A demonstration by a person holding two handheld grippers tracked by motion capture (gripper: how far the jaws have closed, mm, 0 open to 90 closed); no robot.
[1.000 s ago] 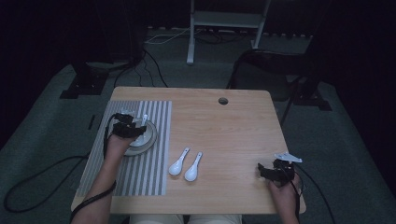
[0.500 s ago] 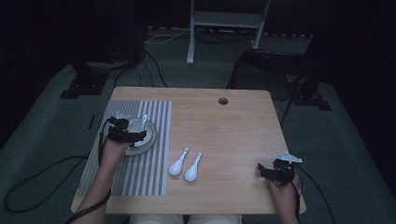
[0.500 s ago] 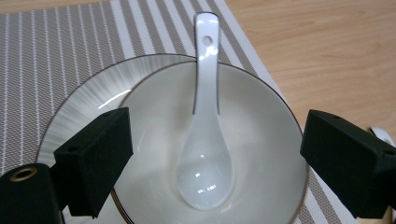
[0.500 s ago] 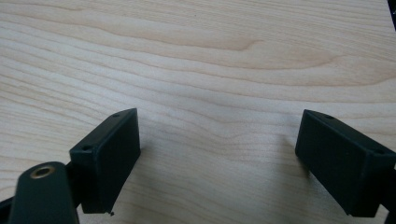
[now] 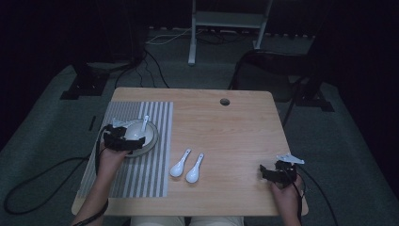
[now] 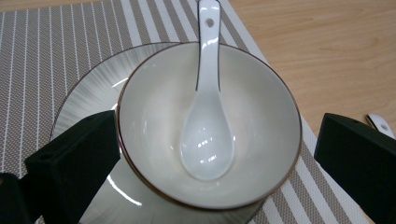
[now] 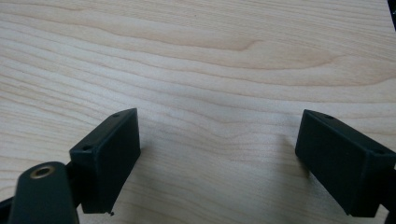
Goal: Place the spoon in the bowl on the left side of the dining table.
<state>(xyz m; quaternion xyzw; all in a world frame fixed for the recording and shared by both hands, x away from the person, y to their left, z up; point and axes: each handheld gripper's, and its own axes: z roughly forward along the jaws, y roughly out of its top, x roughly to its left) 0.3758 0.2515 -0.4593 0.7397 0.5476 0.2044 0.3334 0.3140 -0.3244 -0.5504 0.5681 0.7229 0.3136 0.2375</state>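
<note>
Left gripper hangs at the bowl's near-left rim, jaws just spread wide and gripping nothing; spoon lies free in the bowl, handle pointing away over the far rim. Right of the bowl, two more spoons lie on the worktop, handles pointing away. Left gripper nearer them; right gripper spread, empty, well apart.
</note>
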